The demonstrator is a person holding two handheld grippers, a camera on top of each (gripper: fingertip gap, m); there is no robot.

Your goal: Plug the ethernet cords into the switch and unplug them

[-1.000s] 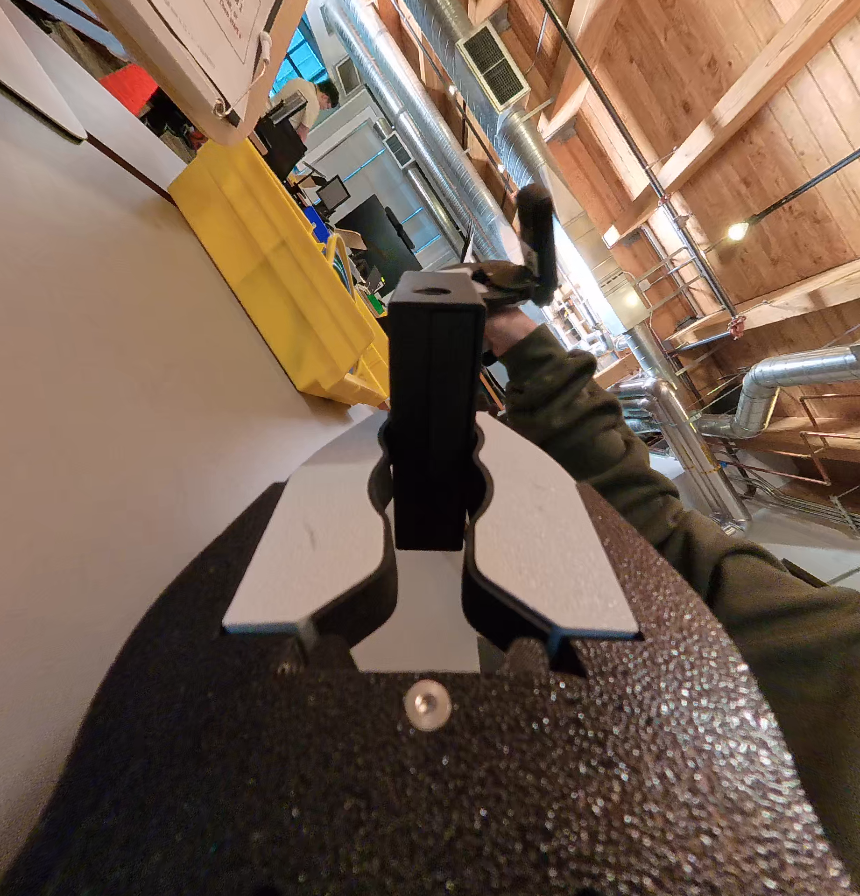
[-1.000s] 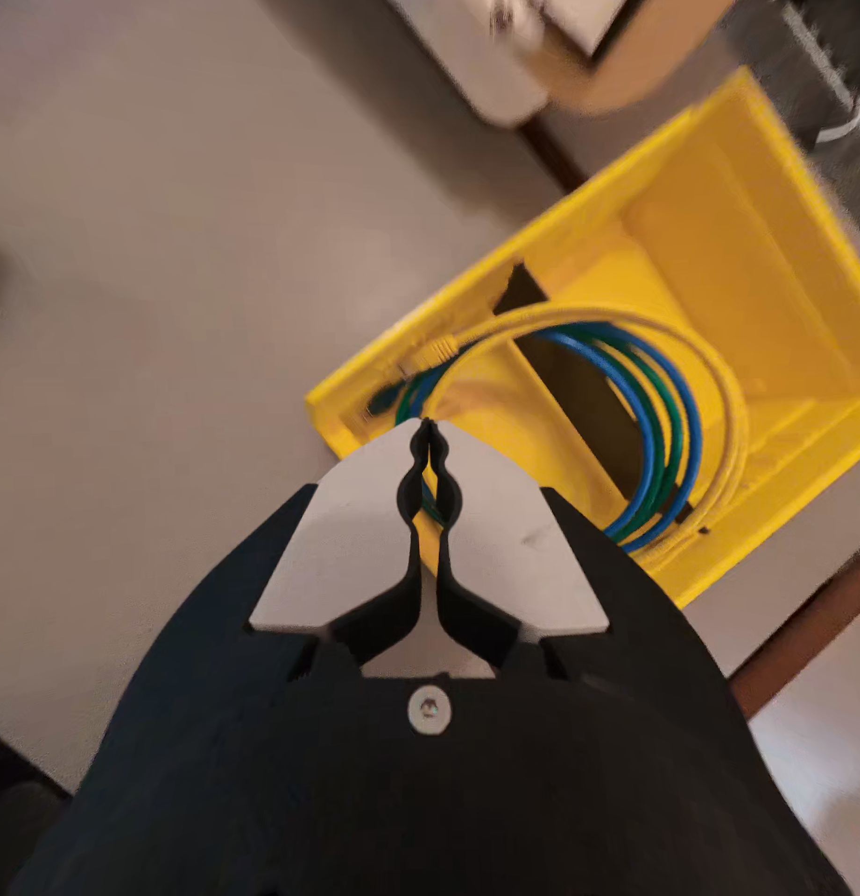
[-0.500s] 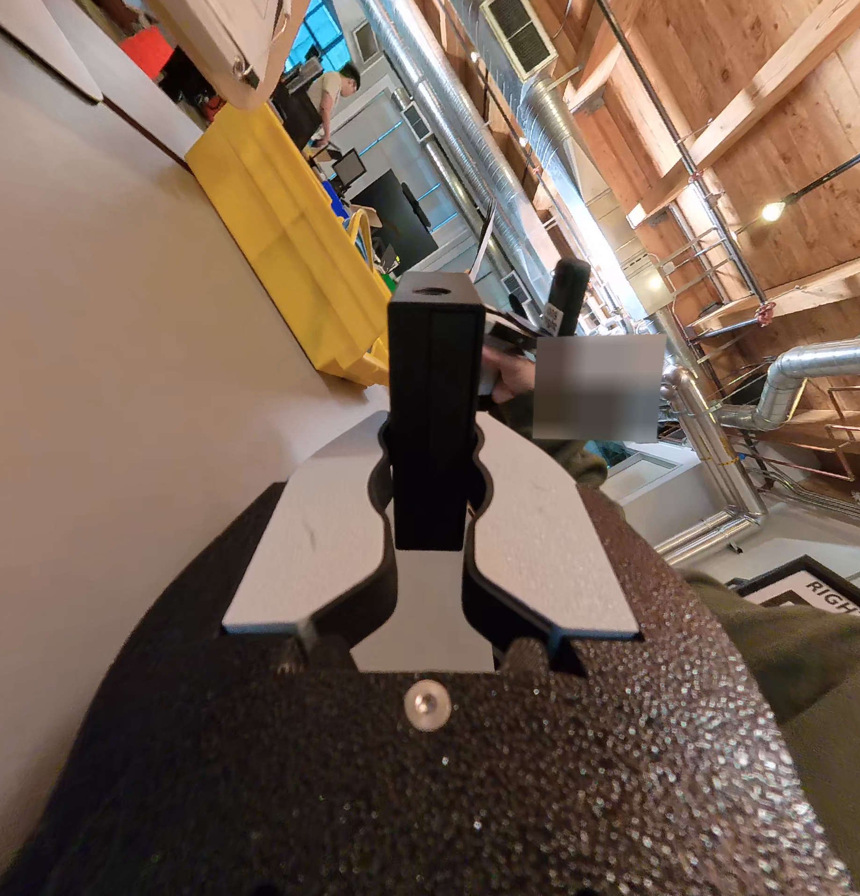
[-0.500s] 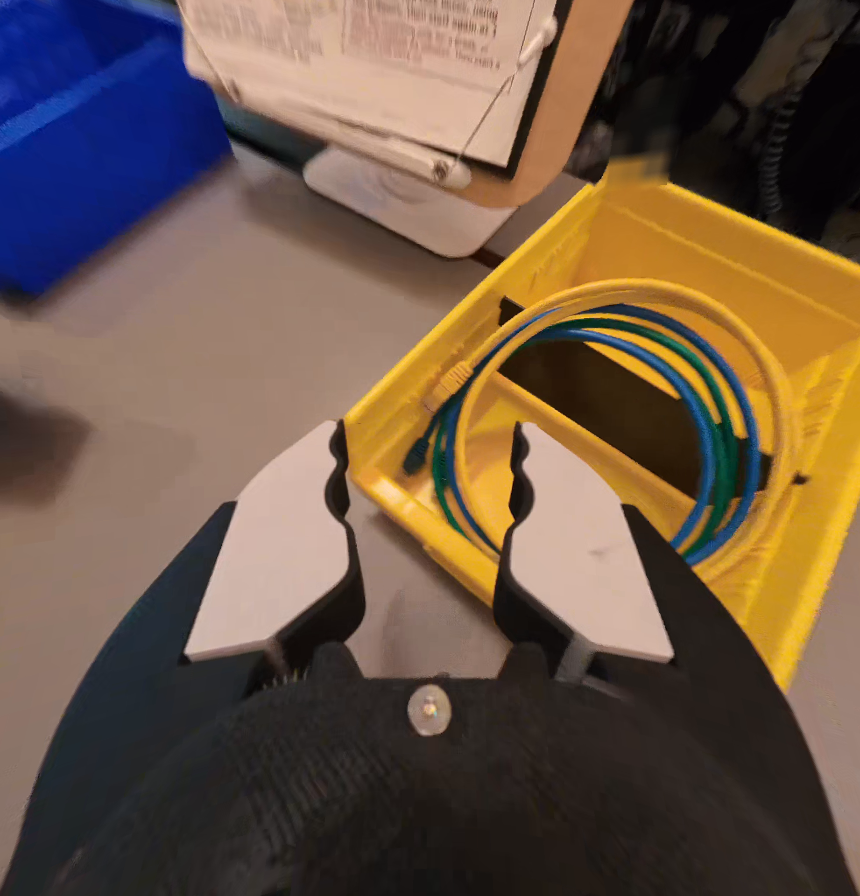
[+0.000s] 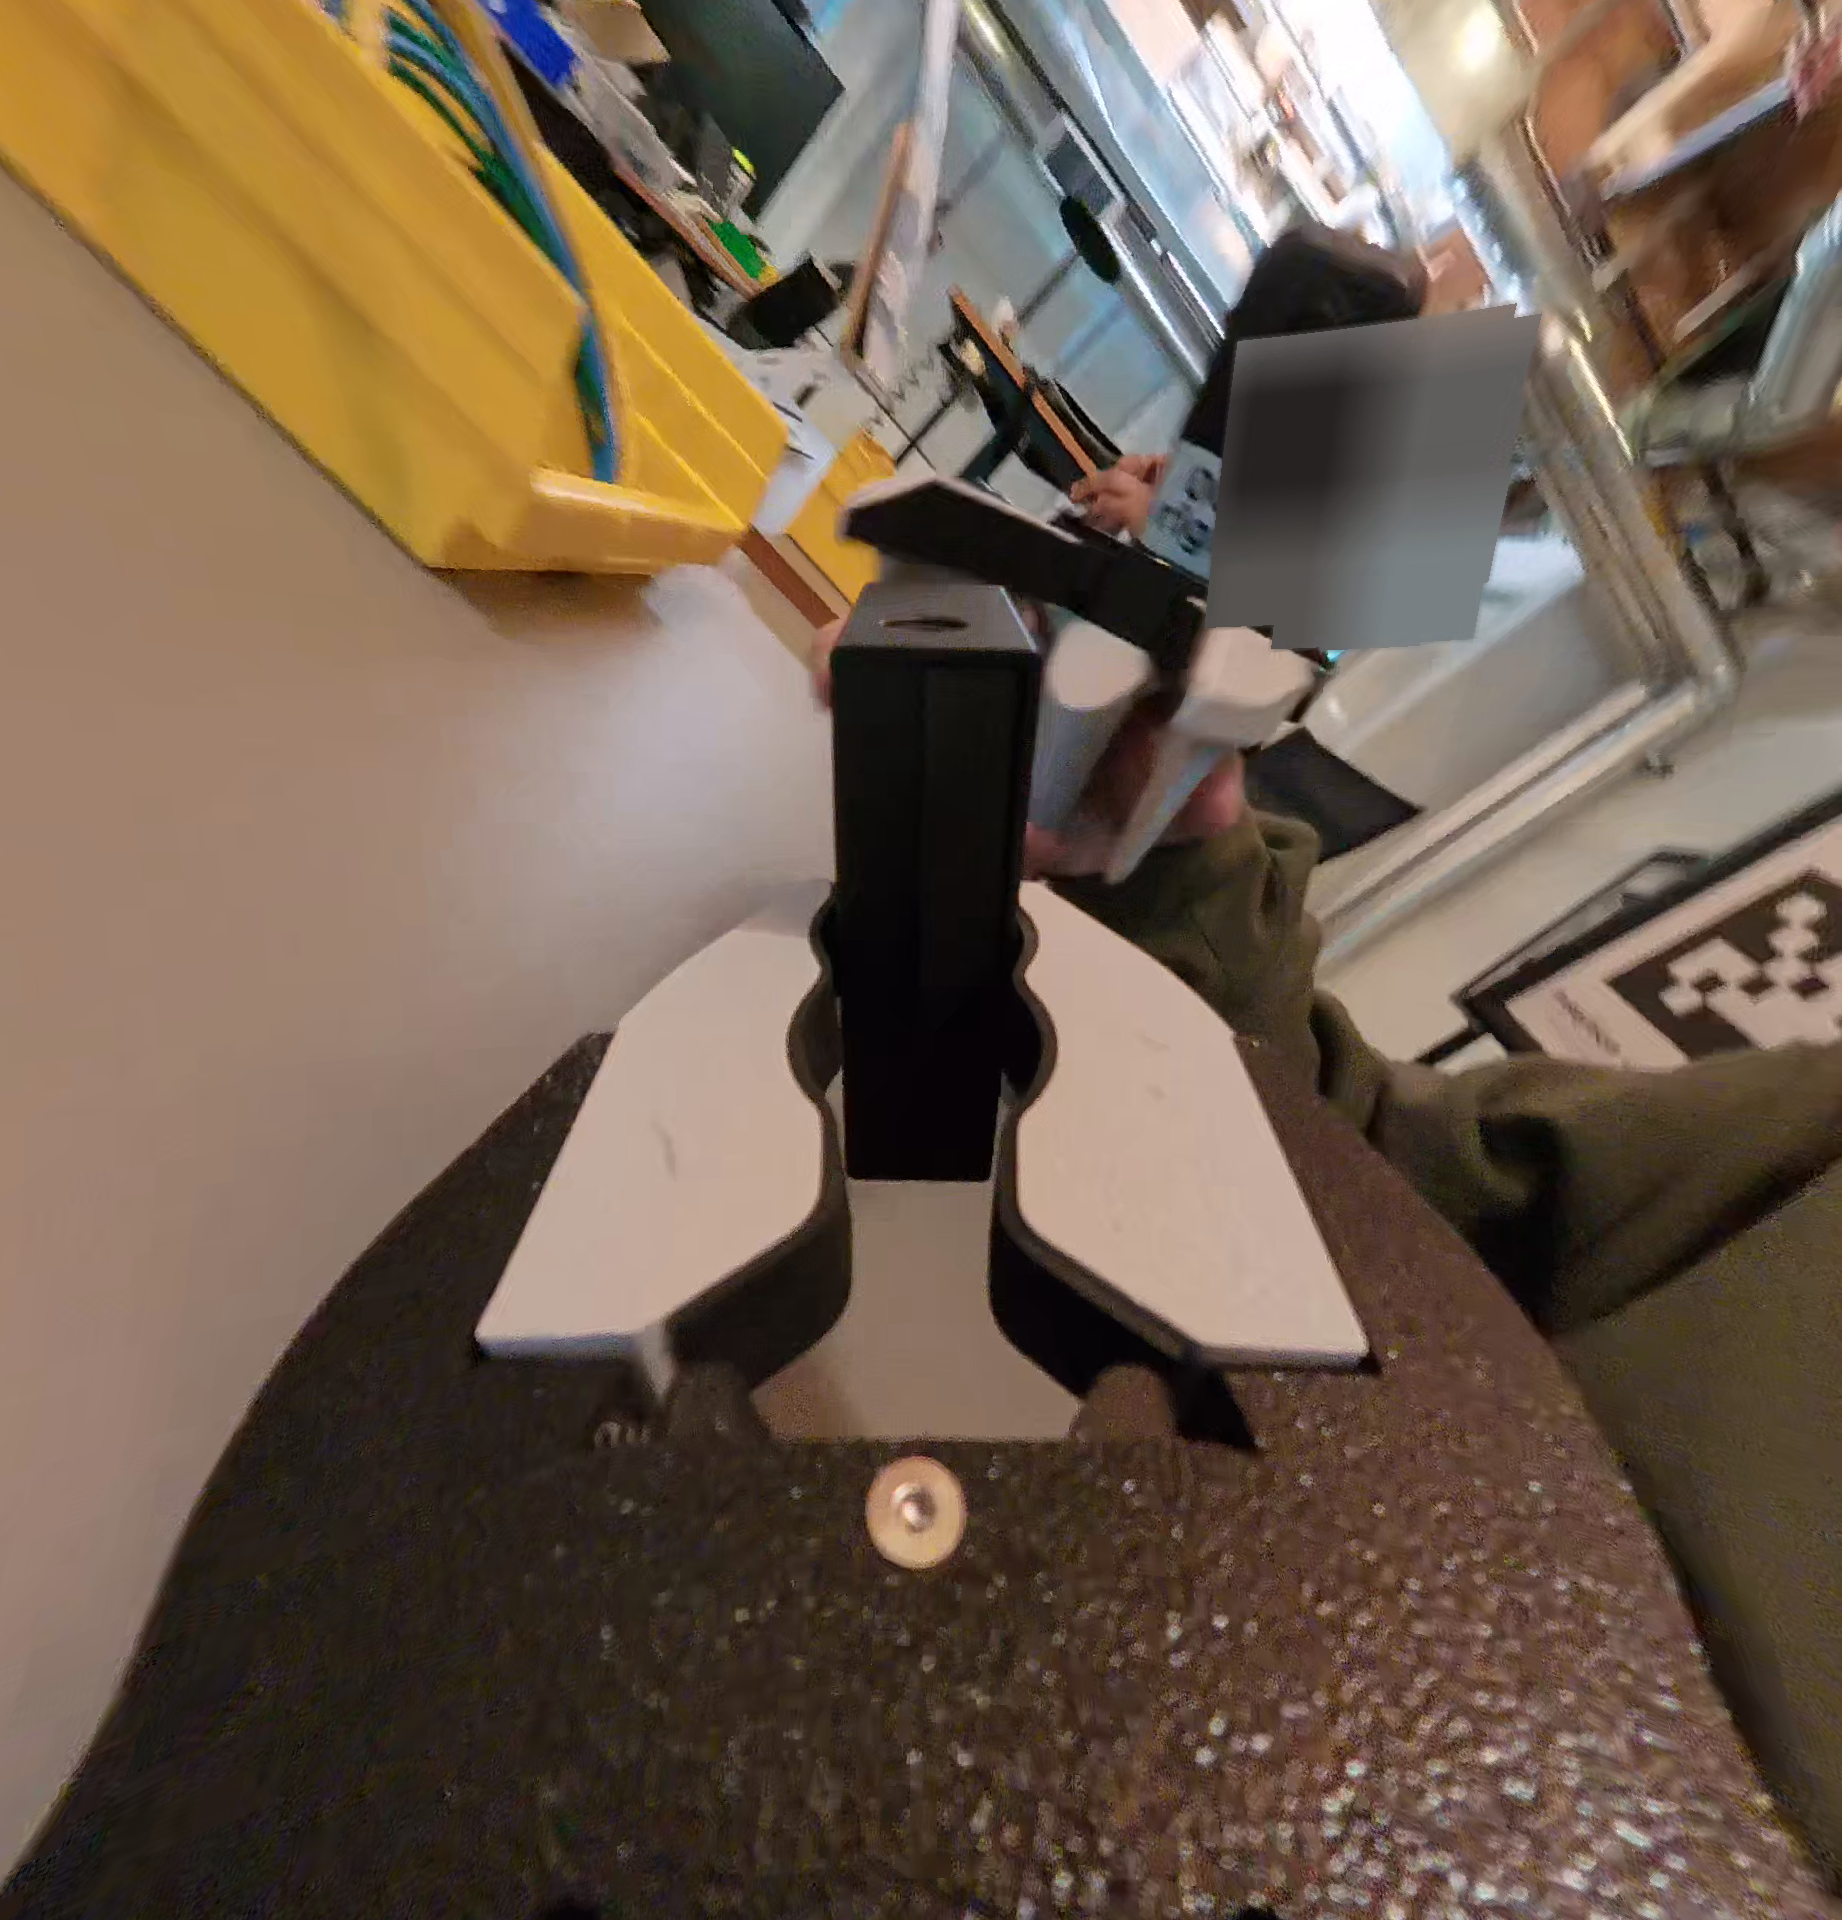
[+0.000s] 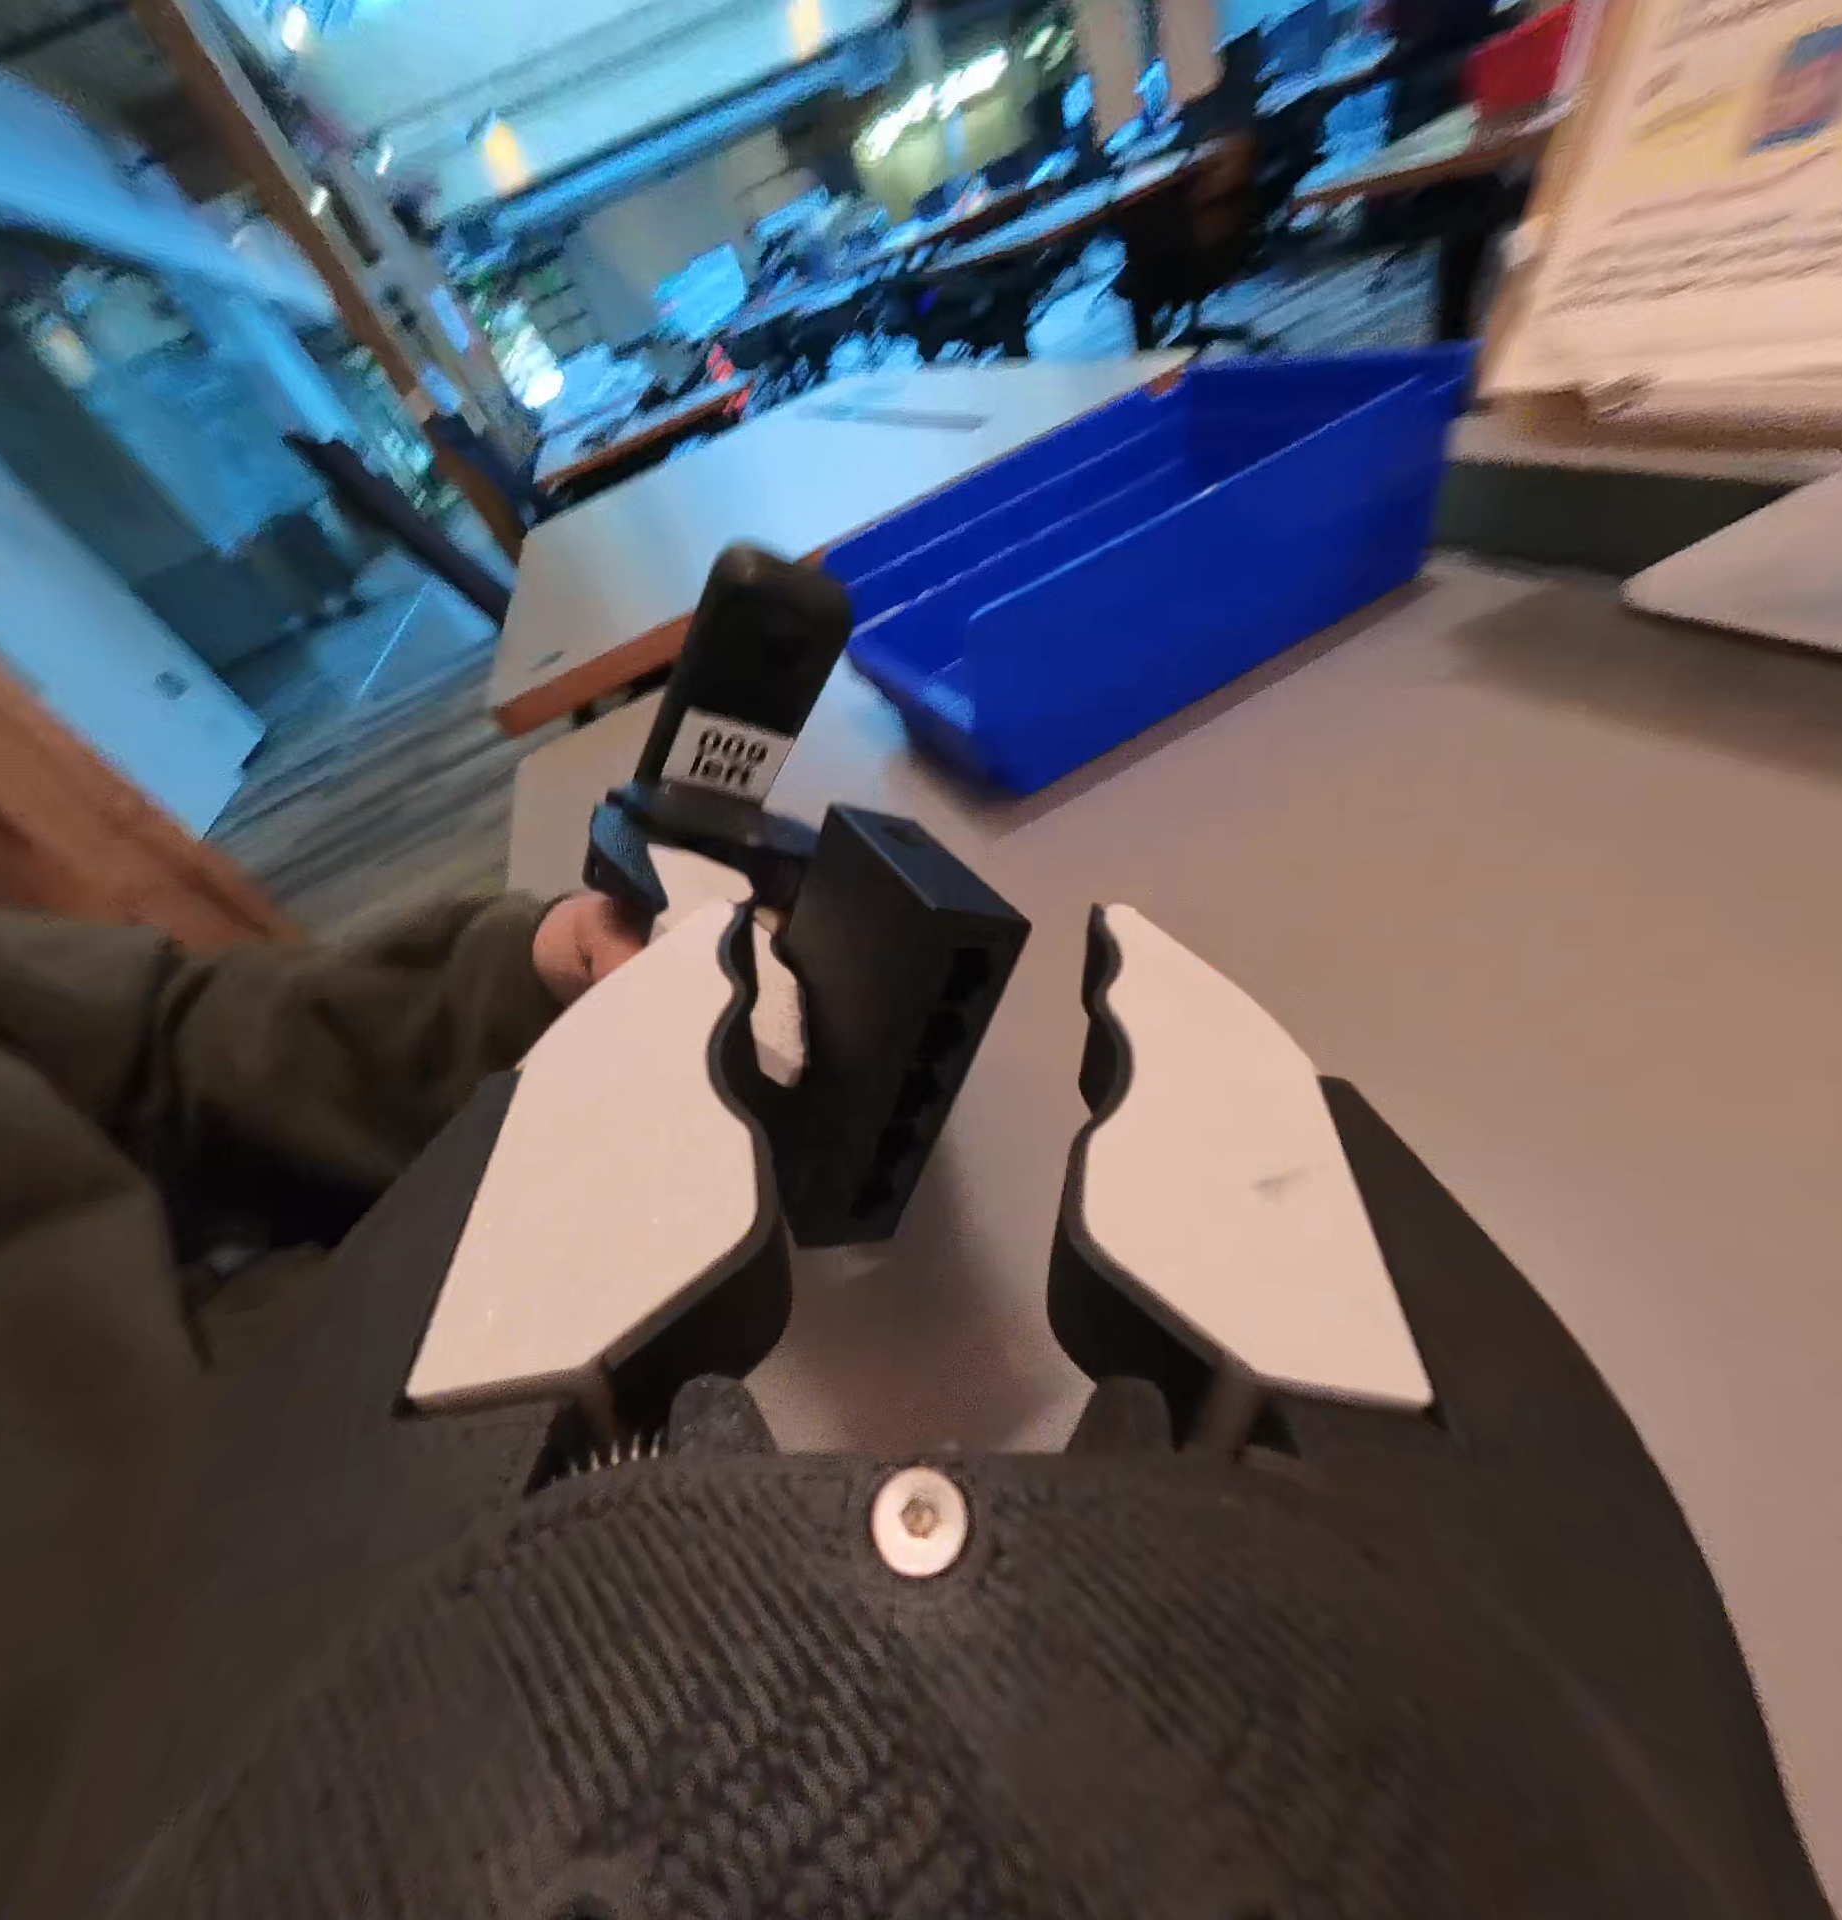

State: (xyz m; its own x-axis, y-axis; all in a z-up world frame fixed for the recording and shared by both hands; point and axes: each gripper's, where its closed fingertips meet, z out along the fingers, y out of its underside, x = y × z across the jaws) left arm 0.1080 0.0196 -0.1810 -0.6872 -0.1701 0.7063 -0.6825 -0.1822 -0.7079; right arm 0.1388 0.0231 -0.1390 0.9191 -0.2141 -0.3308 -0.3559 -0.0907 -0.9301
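Left wrist view: the left gripper [image 5: 922, 935] has its fingers [image 5: 678, 1164] closed against the two sides of the black switch [image 5: 927, 894], which stands lengthwise between them and sticks out past the tips. The grip is held above the beige worktop [image 5: 273, 831]. Up left on the worktop sits a yellow bin [image 5: 356, 312] with blue and green cords [image 5: 543, 197] hanging over its rim. Just beyond the switch is the right gripper [image 5: 1135, 748], its pale fingers apart and empty, with an olive sleeve [image 5: 1519, 1122] leading back from it. A framed black-and-white marker board [image 5: 1727, 977] lies at the right. The background is blurred.

Right wrist view: the right gripper [image 6: 912, 935] has its fingers [image 6: 1197, 1174] spread wide with nothing between the pads. Straight ahead, seen through the gap, is the switch [image 6: 896, 1039], tilted, its row of ports facing right, held off the worktop [image 6: 1468, 987] by the left gripper [image 6: 782, 966]. That gripper's black camera post [image 6: 751, 675] rises above it, and a hand [image 6: 584, 945] shows at its base. A blue bin [image 6: 1156, 613] rests farther back on the worktop. A white board [image 6: 1727, 208] with printed sheets stands at the upper right.
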